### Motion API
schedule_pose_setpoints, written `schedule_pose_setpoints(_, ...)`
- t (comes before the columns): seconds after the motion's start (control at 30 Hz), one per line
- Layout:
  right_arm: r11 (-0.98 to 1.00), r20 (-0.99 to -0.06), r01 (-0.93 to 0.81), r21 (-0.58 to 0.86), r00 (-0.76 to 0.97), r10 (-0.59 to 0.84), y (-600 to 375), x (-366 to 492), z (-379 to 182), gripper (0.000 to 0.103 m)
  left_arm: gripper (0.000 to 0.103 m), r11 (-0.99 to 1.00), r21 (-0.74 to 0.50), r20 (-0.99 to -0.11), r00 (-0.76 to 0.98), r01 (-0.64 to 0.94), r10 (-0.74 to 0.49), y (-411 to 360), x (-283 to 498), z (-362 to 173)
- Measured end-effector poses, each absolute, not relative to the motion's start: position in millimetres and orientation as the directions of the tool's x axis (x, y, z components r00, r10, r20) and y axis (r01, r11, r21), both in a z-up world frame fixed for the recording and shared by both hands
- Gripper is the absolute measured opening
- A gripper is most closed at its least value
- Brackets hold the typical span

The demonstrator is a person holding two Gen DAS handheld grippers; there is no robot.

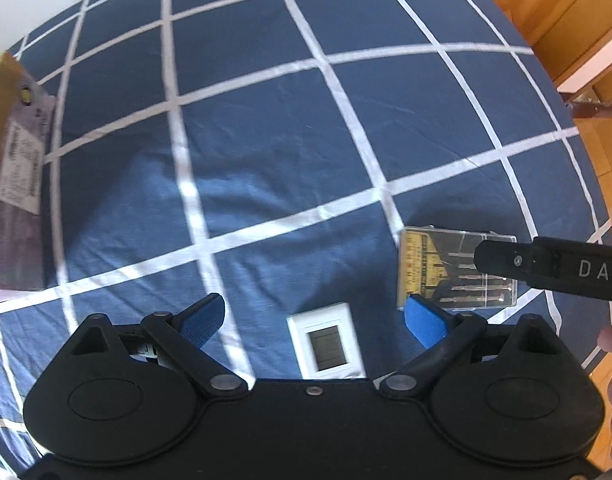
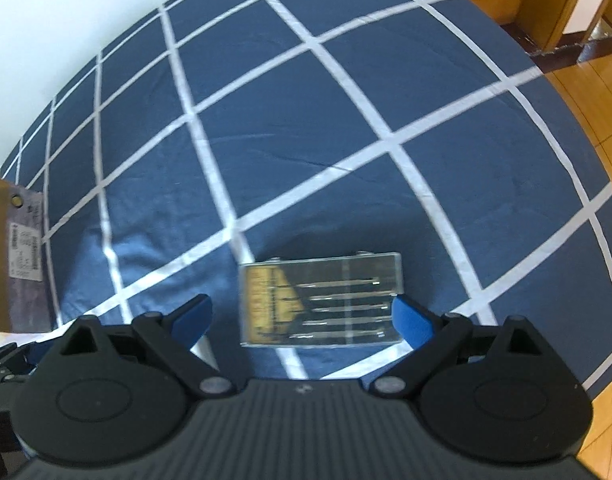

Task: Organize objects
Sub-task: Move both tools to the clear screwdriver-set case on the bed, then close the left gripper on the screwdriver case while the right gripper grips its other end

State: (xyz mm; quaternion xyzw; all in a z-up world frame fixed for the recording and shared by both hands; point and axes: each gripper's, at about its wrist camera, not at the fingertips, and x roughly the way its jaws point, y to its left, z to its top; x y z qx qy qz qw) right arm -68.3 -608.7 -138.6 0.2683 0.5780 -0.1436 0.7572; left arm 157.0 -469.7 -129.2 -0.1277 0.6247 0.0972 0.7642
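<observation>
Wooden floor [image 2: 586, 128] and wooden furniture [image 1: 546, 0] beyond a bed spread with a navy cover [image 1: 266, 120] crossed by white grid lines. White wall past the far edge. At the left edge of the cover, a brown cardboard box [image 1: 2, 168] with a white label on its side. Near the right edge, lying flat, a clear plastic case [image 2: 322, 300] holding 4 or 5 slim metal tools over a yellow card. Beside that case, nearer the middle of the cover, a small white device [image 1: 326, 344] with a grey screen, also flat.

Left gripper [image 1: 314, 320] pointed down over the white device, blue pads [image 1: 204, 320] spread wide, nothing between them pressed. Right gripper [image 2: 302, 316] pointed down over the clear case, pads released to either side of it, right pad close by the case's end, contact unclear. Part of the right gripper crossing the case in the left wrist view. Both views slightly blurred.
</observation>
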Motion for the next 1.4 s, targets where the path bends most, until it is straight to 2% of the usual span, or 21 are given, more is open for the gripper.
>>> schedule_pose_setpoints(0.47, 0.8, -0.961, 0.546, 0.25, 0.24, 0.136, -632, -65, -184, 0.094, 0.095, 0.96, -0.082, -0.99, 0.134, -0.268, -0.047, -512, 188, -176)
schedule_pose_setpoints(0.57, 0.799, -0.961, 0.546, 0.253, 0.237, 0.142, -633, -62, -189, 0.093, 0.091, 0.964, -0.092, -0.99, 0.128, -0.251, -0.061, -518, 194, -182)
schedule_pose_setpoints(0.63, 0.8, -0.961, 0.544, 0.254, 0.235, 0.145, -632, -61, -192, 0.092, 0.086, 0.964, -0.099, -0.99, 0.119, -0.246, -0.071, -521, 197, -185)
schedule_pose_setpoints(0.83, 0.81, -0.964, 0.533, 0.245, 0.222, 0.146, -632, -58, -197, 0.083, 0.08, 0.959, -0.151, -0.984, 0.125, -0.239, -0.124, -530, 202, -189)
schedule_pose_setpoints(1.07, 0.826, -0.969, 0.516, 0.225, 0.21, 0.133, -631, -57, -199, 0.077, 0.062, 0.949, -0.206, -0.975, 0.133, -0.237, -0.178, -535, 203, -187)
schedule_pose_setpoints(1.17, 0.829, -0.971, 0.517, 0.213, 0.204, 0.123, -632, -58, -198, 0.072, 0.063, 0.947, -0.205, -0.975, 0.135, -0.248, -0.176, -535, 205, -187)
schedule_pose_setpoints(1.4, 0.83, -0.971, 0.515, 0.214, 0.208, 0.121, -634, -61, -198, 0.067, 0.062, 0.948, -0.194, -0.978, 0.127, -0.251, -0.166, -536, 203, -185)
